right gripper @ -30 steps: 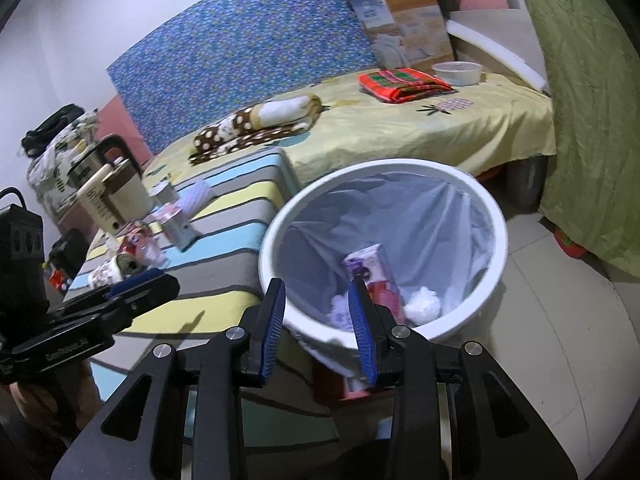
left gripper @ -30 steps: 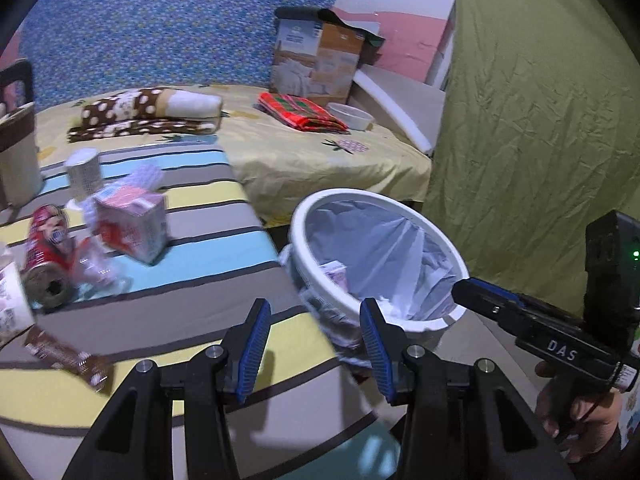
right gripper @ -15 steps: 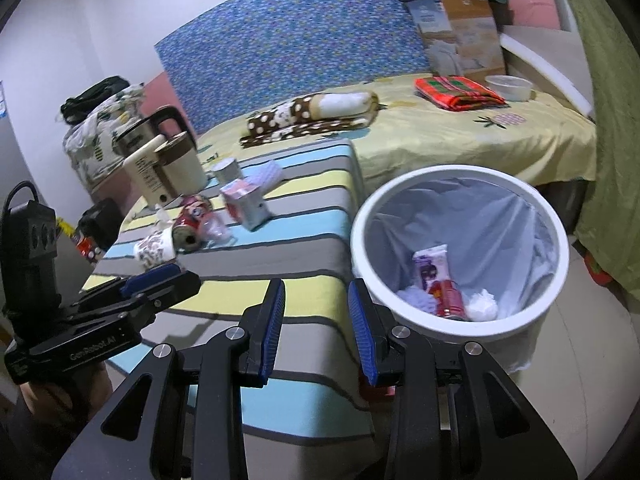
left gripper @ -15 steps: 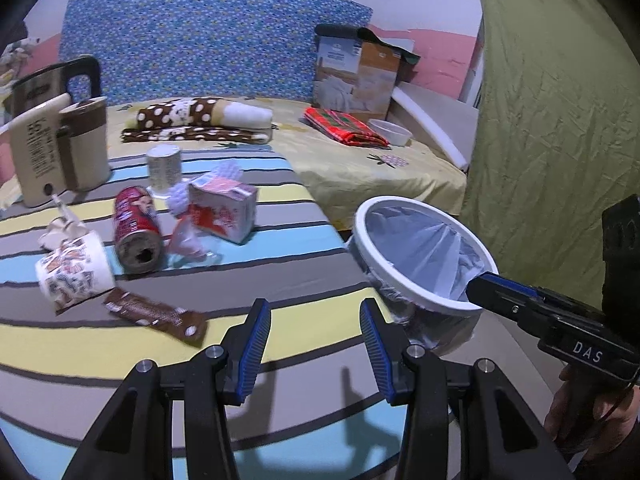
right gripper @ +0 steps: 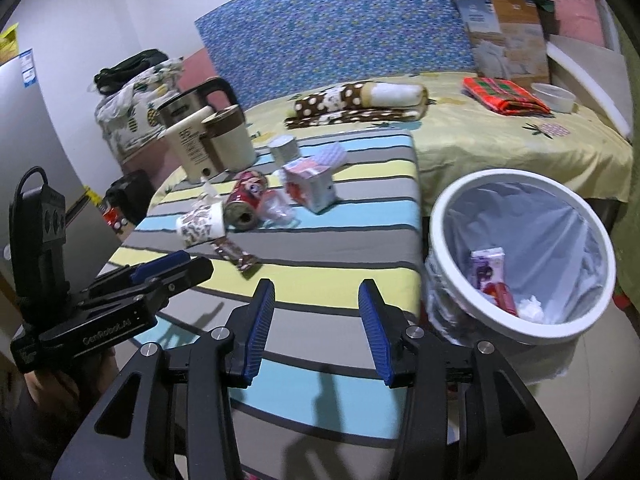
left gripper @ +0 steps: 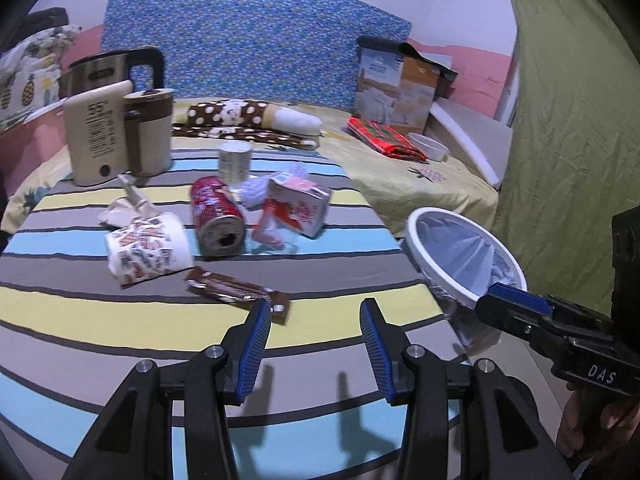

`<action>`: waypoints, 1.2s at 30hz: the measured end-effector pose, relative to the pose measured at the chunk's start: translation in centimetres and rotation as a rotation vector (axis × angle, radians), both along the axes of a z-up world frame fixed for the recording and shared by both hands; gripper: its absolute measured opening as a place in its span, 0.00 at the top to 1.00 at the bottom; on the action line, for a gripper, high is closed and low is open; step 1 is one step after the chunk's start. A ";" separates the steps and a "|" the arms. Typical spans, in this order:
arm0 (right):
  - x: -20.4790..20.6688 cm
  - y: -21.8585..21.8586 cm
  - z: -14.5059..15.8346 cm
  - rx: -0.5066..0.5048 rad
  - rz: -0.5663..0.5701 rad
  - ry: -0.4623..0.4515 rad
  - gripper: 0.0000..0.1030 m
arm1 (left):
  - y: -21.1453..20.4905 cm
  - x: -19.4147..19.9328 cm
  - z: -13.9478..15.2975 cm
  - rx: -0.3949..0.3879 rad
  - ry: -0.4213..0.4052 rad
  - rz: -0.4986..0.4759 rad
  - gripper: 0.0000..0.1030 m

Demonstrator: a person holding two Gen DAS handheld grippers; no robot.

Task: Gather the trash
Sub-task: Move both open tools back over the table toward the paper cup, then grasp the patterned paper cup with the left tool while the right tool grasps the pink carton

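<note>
1. The left gripper (left gripper: 314,342) hangs over the striped surface (left gripper: 340,300) with its blue-padded fingers (left gripper: 256,344) moderately apart and nothing between them.
2. The right gripper (right gripper: 316,328) also hangs over the near part of the striped surface, just left of the bin; its jaws have just been opening, and nothing is between its fingers (right gripper: 372,332).
3. The trash lies in a loose cluster towards the far left of the surface, well apart from both grippers.
4. A brown snack wrapper (left gripper: 238,291) lies flat, nearest of all to the left gripper's left finger.
5. Behind the wrapper, a patterned paper cup (left gripper: 148,250) lies on its side, with crumpled paper (left gripper: 124,212) just behind it.
6. A red can (left gripper: 216,216) lies on its side beside the cup, its open end facing the camera.
7. Right of the can sits a small red-and-white carton (left gripper: 298,208), with clear crumpled plastic (left gripper: 276,240) against its near side.
8. A small white tin (left gripper: 235,164) stands upright farther back, near a cream-and-brown kettle (left gripper: 120,136) at the far left edge.
9. The white bin (right gripper: 520,256), lined with a pale bag, stands on the floor just off the right edge of the surface.
10. Inside the bin lie a purple-and-white packet (right gripper: 486,266), something red and a wad of white tissue (right gripper: 530,306).
11. A person's hand (left gripper: 592,424) grips the right gripper's handle at the lower right of the left wrist view.
</note>
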State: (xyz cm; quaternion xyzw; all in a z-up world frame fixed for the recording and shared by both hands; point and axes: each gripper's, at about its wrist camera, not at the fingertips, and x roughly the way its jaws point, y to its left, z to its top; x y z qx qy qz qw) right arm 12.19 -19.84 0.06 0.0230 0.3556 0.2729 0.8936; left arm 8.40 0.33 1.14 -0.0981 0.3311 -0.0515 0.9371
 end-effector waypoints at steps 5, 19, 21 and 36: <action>0.1 1.2 -0.1 -0.004 0.036 0.001 0.55 | 2.2 -0.4 0.0 0.006 -0.002 0.048 0.55; 1.7 3.3 -0.3 -0.023 0.065 0.006 0.55 | 8.9 1.1 -1.1 0.007 0.023 0.195 0.55; 2.1 3.5 -0.3 -0.026 0.065 0.008 0.55 | 9.8 1.5 -1.3 0.005 0.028 0.213 0.55; 6.8 4.8 -1.0 -0.088 0.076 0.006 0.41 | 14.7 6.2 -2.6 0.043 0.061 0.228 0.46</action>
